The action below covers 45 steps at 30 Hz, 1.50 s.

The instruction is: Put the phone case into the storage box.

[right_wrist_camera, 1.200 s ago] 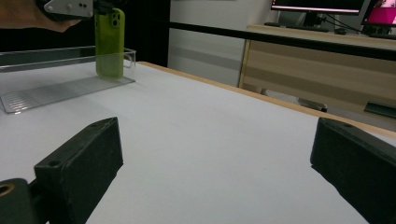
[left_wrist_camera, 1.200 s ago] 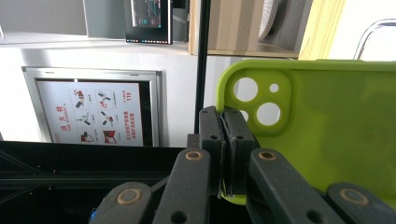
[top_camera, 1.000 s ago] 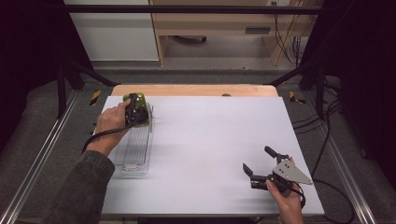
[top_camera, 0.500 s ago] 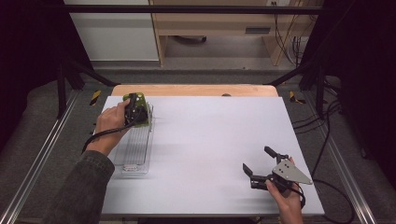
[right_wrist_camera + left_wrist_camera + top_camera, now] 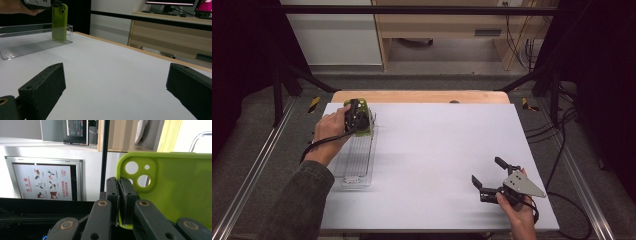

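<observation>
The green phone case (image 5: 59, 22) stands upright at the far end of a clear plastic rack (image 5: 357, 159), its lower edge down inside the rack's far end, near the back left corner of the white surface (image 5: 437, 145). Seen from the left gripper view, the phone case (image 5: 175, 192) shows its camera cut-outs at the upper left, and the two black jaws are clenched together on its edge just below those holes. The left hand-held gripper (image 5: 355, 118) is therefore grasping the phone case from above, with the person's left hand (image 5: 330, 131) wrapped around it and a black cable trailing back along the sleeve.

The clear plastic rack lies lengthwise along the left side of the surface, its ribbed base running toward the person.

Well apart, near the front right corner of the surface, the right hand-held gripper (image 5: 491, 175) is held low over the surface by the right hand (image 5: 517, 207), its jaws spread wide and released, nothing between them; the grey three-cornered plate sits on top of it
</observation>
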{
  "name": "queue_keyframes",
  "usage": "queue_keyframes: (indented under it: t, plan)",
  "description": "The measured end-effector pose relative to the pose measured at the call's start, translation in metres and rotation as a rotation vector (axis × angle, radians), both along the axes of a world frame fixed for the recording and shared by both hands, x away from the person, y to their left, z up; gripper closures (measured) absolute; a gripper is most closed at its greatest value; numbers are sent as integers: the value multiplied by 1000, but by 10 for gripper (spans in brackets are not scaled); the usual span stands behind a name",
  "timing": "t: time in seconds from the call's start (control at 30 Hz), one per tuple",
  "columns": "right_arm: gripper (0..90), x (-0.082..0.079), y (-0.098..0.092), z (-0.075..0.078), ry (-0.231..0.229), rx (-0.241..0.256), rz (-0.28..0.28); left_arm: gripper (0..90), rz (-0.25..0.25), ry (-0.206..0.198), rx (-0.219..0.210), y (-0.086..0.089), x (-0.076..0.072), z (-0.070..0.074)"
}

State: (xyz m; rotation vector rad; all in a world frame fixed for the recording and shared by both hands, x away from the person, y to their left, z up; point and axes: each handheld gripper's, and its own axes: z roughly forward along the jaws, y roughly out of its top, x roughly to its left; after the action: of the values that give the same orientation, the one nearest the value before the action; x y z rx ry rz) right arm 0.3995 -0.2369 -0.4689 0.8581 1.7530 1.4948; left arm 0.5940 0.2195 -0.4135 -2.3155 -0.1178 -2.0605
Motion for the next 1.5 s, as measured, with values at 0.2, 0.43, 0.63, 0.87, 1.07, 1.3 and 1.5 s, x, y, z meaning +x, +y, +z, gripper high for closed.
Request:
queue_keyframes:
  t: [0.2, 0.43, 0.63, 0.87, 1.07, 1.3, 1.5]
  plan:
    - [25, 0, 0, -1, 4, -1, 0, 721, -8, -9, -21, -1, 4, 2]
    - [26, 0, 0, 0, -2, 1, 2, 520, 15, -10, -117, 1, 1, 10]
    - [25, -1, 0, 1, -5, 3, 1, 442, 18, 5, -198, 0, -6, 17]
    - [26, -1, -1, 1, -9, 4, 0, 374, 4, 13, -231, -5, -10, 21]
    - [25, -1, -1, 1, -8, -4, -2, 270, 16, 27, -263, -7, -12, 22]
    - [25, -1, 0, 1, -4, -12, -3, 197, 25, 62, -327, -9, -17, 26]
    - [25, -1, -1, 1, -6, -12, -4, 152, 6, 77, -380, -11, -21, 30]
